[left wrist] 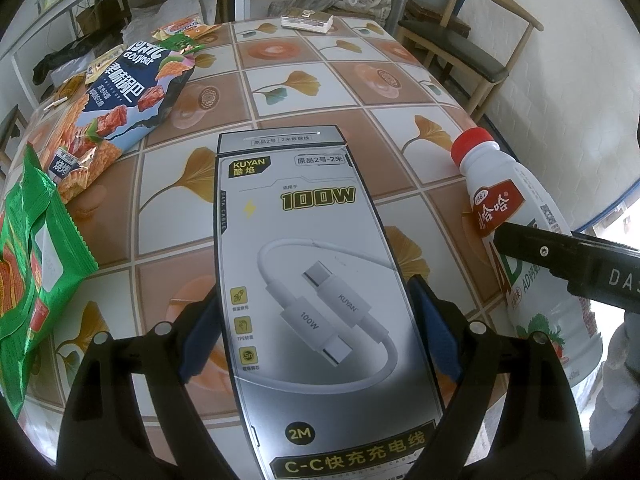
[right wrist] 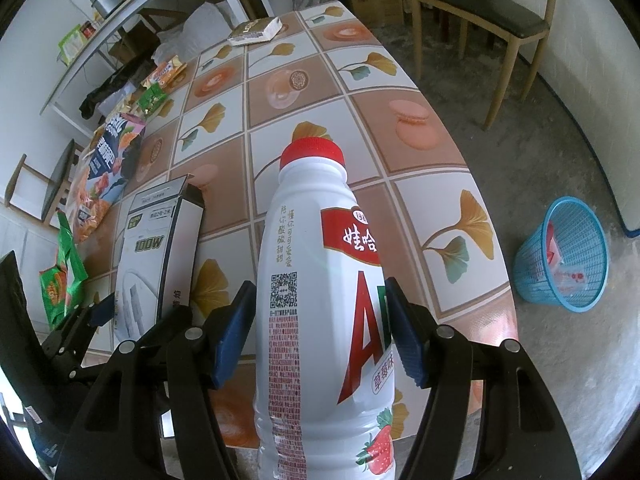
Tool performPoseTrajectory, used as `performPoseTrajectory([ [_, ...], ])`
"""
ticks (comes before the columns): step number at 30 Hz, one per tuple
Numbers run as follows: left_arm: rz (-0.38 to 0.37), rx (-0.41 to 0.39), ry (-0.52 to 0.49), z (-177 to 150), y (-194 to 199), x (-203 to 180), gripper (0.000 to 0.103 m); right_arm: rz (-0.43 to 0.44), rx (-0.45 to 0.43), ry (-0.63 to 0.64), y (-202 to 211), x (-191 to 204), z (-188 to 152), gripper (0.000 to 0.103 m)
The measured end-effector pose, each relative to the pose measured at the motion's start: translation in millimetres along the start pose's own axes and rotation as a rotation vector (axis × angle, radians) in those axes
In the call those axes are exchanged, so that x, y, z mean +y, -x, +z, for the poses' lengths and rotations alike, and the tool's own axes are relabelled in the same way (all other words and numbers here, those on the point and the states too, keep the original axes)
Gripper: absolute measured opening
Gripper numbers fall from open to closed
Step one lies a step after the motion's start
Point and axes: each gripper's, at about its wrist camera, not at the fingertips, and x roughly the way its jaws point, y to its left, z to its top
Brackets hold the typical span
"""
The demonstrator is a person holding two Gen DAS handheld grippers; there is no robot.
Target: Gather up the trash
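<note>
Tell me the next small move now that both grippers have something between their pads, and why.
Probably carry the right gripper with the white bottle toward the blue basket on the floor beyond the table edge. Both pads press the bottle, so the grip looks ready, and the basket already holds some trash. The left gripper can follow with the cable box.

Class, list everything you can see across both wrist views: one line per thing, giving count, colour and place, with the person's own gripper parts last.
cable box: one, silver-grey, held between the left jaws
milk bottle: one, white, red cap, held between the right jaws
snack bag: one, dark blue, table's far left
green packet: one, near left edge
small wrappers: several, mixed colours, far left
flat box: one, pale, far end
table: one, tiled leaf pattern
basket: one, blue, floor right
chair: one, wooden, dark seat
left gripper: black, blue pads
right gripper: black, blue pads
</note>
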Motion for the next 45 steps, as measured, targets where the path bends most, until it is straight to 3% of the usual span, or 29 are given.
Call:
performPoseTrajectory([
  [45,-0.021,-0.059,-0.008,-0.3,15.8,-3.0,0.082,0.025,-0.05,-0.058,12.6,-10.1,-2.8,0.062],
])
